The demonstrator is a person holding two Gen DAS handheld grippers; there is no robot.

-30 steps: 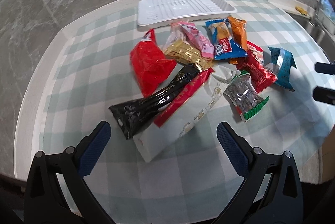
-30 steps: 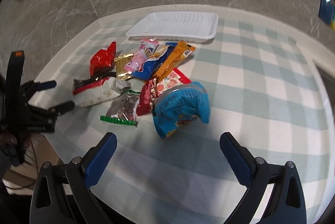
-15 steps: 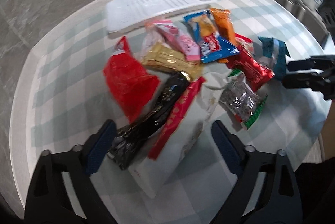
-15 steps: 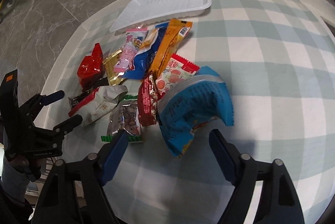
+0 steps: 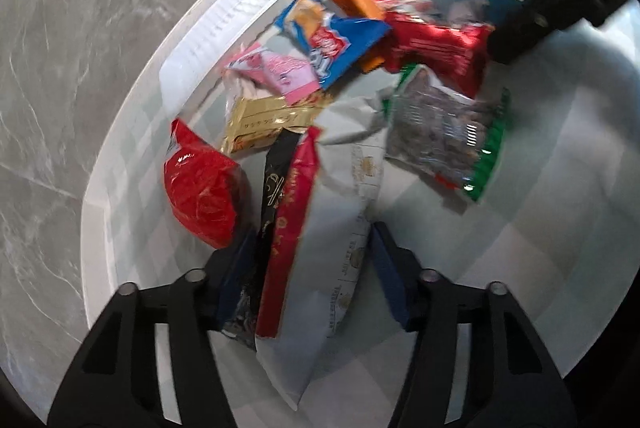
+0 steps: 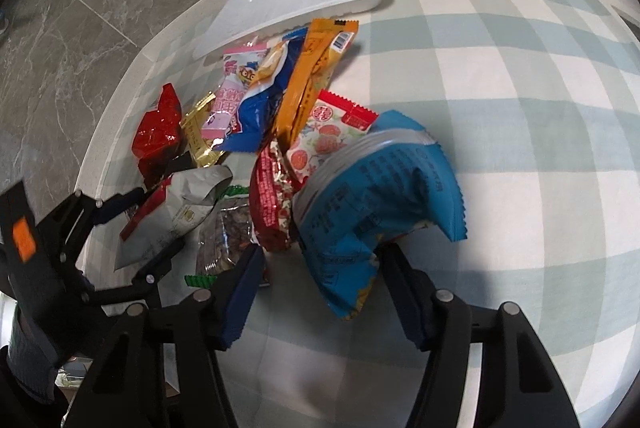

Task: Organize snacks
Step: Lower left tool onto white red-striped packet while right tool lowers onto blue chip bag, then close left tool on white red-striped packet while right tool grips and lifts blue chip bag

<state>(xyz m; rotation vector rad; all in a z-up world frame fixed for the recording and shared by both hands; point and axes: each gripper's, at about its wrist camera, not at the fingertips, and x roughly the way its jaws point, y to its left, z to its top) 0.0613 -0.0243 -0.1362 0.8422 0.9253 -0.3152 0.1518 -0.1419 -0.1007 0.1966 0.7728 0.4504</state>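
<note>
two grippers straddle your snack pile on the checked cloth (image 6: 500, 76). at far left lies the red packet (image 5: 198, 190). your left gripper (image 5: 310, 268) has its fingers apart around the black wrapper (image 5: 272, 184) and the white pouch (image 5: 320, 268), not pinching either. the nut packet (image 5: 440, 136) lies between the grippers. your right gripper (image 6: 320, 288) has its fingers spread astride the blue bag (image 6: 372, 192). the white tray (image 6: 304, 0) sits beyond the pile.

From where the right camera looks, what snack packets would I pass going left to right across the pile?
Red foil packet → gold packet → pink packet → orange packet → big blue bag.
</note>
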